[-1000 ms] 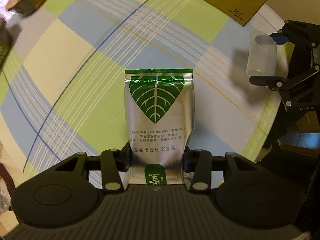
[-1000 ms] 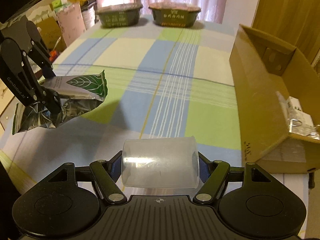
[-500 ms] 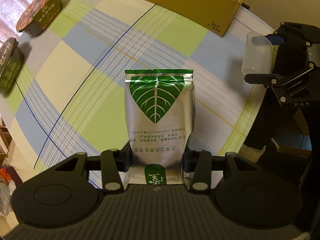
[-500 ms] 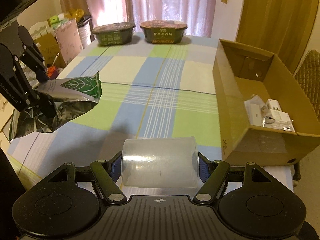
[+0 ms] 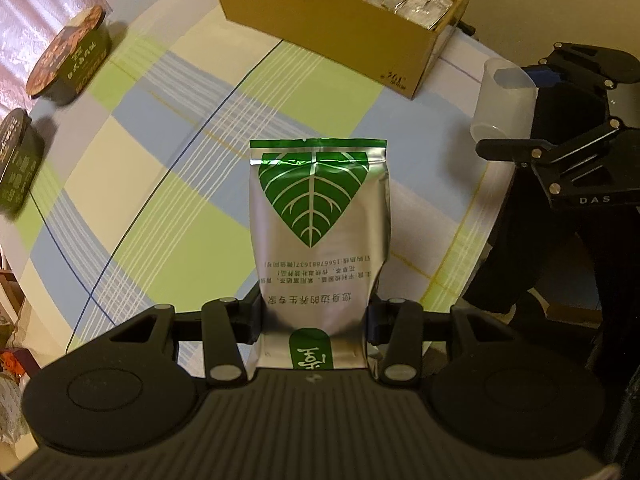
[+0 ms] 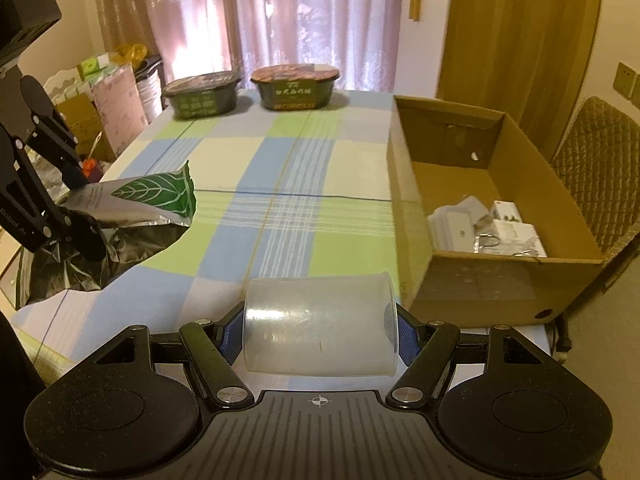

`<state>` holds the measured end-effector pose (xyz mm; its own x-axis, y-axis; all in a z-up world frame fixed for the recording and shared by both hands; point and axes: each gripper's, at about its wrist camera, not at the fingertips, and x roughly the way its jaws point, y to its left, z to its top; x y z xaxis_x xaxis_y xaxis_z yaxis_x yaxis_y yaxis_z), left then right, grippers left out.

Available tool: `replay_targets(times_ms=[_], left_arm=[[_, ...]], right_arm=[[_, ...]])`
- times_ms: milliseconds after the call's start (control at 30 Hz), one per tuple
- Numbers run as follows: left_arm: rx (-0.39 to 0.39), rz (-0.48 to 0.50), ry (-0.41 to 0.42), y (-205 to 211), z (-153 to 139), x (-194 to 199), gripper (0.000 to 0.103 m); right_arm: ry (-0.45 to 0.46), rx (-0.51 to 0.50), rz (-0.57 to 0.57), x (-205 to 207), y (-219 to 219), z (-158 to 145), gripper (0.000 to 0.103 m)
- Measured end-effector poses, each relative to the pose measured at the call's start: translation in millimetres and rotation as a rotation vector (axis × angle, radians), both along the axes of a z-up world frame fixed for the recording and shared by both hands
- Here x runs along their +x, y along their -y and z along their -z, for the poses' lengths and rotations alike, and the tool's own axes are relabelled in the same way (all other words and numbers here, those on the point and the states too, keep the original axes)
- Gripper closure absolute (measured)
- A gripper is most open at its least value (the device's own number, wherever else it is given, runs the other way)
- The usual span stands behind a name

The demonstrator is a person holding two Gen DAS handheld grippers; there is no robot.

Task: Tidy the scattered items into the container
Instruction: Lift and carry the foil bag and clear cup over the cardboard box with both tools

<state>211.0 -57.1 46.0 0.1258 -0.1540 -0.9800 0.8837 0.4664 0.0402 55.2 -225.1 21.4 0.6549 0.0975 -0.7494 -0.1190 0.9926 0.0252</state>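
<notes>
Both loads have lifted clear of the surface [image 6: 280, 168], left tool [image 5: 316, 320] clamping the pouch [image 5: 318, 216], right tool [image 6: 320, 338] the cup [image 6: 320, 324], box [image 6: 416, 216] now close.

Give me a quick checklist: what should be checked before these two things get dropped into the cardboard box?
1. Left tongs hold the silver leaf pouch by both sides near one end: ok.
2. Right tongs squeeze the clear plastic cup on its side, between blue pads: ok.
3. Cardboard box is open on top, with bare floor at its far end: ok.
4. Things already inside, the small white boxes, lie at the near end and leave space: ok.
5. Either item is above the box: not ok, both hang over the checked tablecloth.
6. The two noodle bowls stand far from the path: ok.
</notes>
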Motion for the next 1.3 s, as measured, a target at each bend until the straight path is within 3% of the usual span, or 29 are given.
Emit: replay_targets(times_ms=[400, 733, 1300], left_arm=[[-0.098, -0.032, 0.024, 28, -26, 7, 0.062], [-0.189, -0.07, 0.024, 75, -37, 17, 0.062], [-0.385, -0.242, -0.043, 164, -32, 51, 0.063]], right_arm=[[0.05, 0.002, 0.064, 4, 33, -19, 0.029], [0.079, -0.011, 0.117, 20, 76, -36, 0.029], [0.102, -0.066, 0.147, 58, 155, -44, 0.029]])
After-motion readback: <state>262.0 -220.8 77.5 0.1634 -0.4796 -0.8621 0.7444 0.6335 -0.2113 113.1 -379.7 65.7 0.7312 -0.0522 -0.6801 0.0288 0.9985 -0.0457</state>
